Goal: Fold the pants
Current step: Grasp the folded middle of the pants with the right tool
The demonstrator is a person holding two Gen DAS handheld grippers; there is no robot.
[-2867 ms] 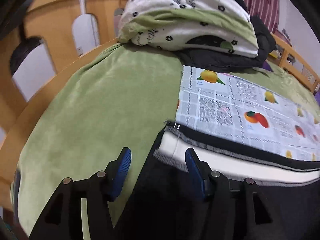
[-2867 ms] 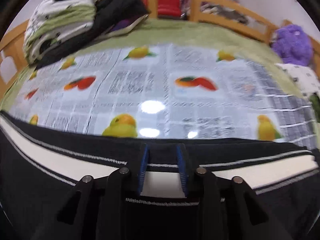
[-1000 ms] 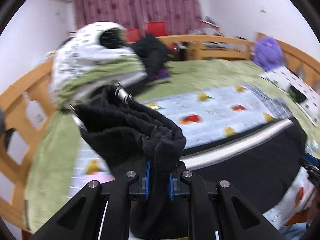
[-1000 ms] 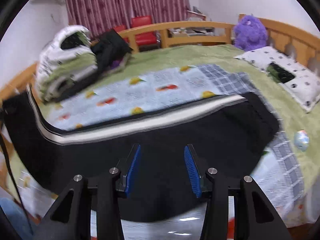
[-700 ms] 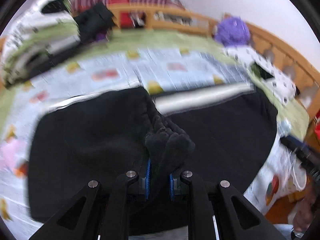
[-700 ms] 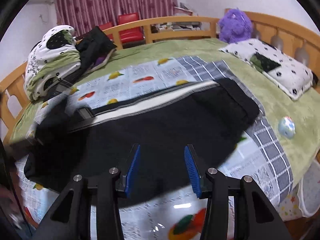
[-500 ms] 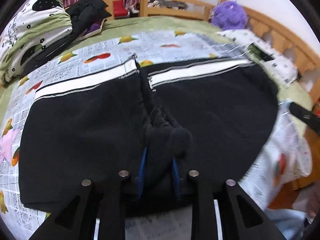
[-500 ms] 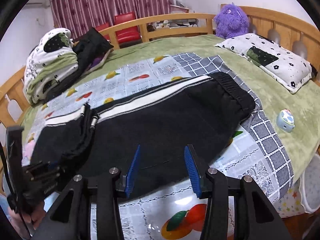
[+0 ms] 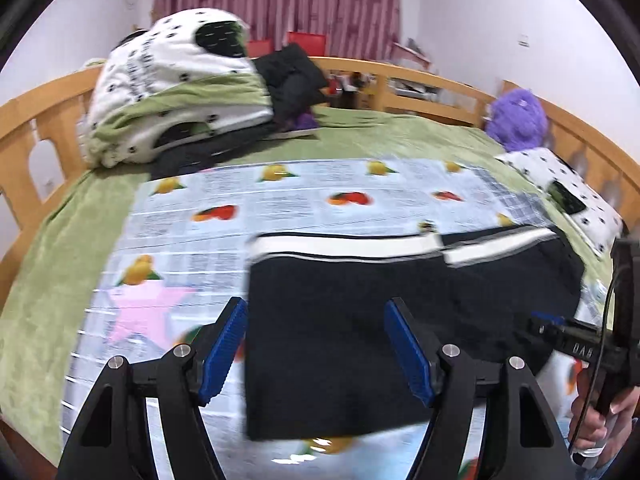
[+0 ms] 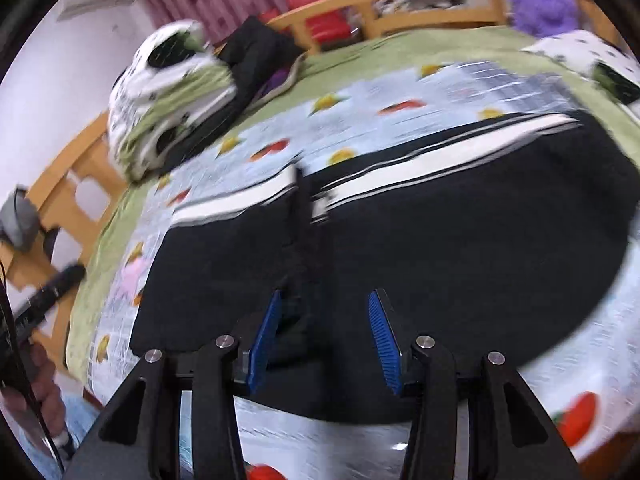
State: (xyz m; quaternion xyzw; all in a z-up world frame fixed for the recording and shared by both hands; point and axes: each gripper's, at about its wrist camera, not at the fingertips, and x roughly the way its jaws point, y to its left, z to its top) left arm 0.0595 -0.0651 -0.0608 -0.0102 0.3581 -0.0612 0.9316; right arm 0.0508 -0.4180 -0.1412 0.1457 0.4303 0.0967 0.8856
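Left gripper (image 9: 316,350) and right gripper (image 10: 324,340): jaws wide apart, empty, hovering at the near hem. Pants (image 9: 360,320) lie flat on the bed (image 9: 60,248), long axis left–right, folded end leftward, nearer the left gripper; stripe on the far edge.

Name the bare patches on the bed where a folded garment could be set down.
Free: fruit-print mat between the pants' white stripe and the bedding pile; the pink-star corner left of the pants. Crowded: the pile and pillow ends.
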